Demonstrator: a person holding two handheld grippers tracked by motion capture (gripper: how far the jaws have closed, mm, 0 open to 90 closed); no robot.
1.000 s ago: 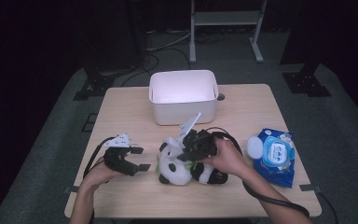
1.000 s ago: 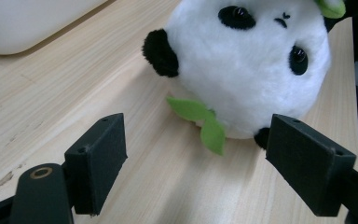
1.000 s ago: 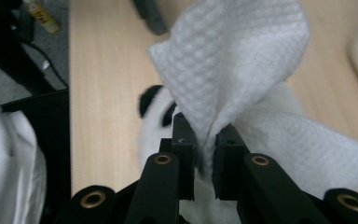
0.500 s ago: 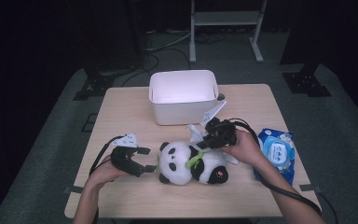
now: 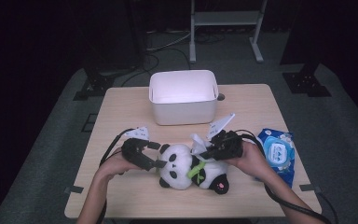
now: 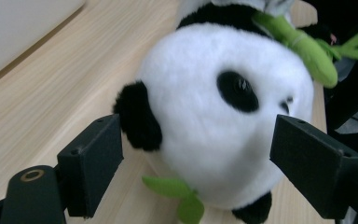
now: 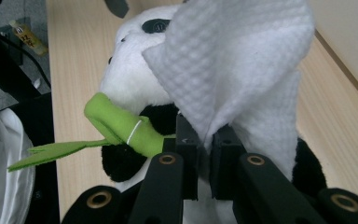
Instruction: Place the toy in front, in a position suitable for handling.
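**At table centre: wipe carried back onto the panda, left jaws widening round its head**

Near the front middle of the table (image 5: 121,112), the plush panda (image 5: 189,167) lies on its side, head toward 9 o'clock and feet toward 3 o'clock. Compared with 1 second ago, my right gripper (image 5: 204,154) has slid from over the toy's head across toward 3 o'clock and dropped a little, so it now sits over the body near the green bamboo sprig (image 7: 121,126). Its jaws are pinched fully together on a white wipe (image 7: 242,70), which bunches up above them in the right gripper view and drapes against the panda's fur.

My left gripper (image 5: 153,155) has crept in from 9 o'clock, and its jaws have just been opening. In the left gripper view the 2 pads stand on either side of the panda's head, both clear of the fur, so nothing is held there yet. Whether the far pad brushes the cheek I can't quite tell at this angle.

I read this as wiping the toy down: 1 stroke has run from head to belly, and the left side looks set to brace the head for the next. Behind, at 12 o'clock, stands the white bin (image 5: 182,96); the blue wipe pack (image 5: 276,150) lies at 3 o'clock.
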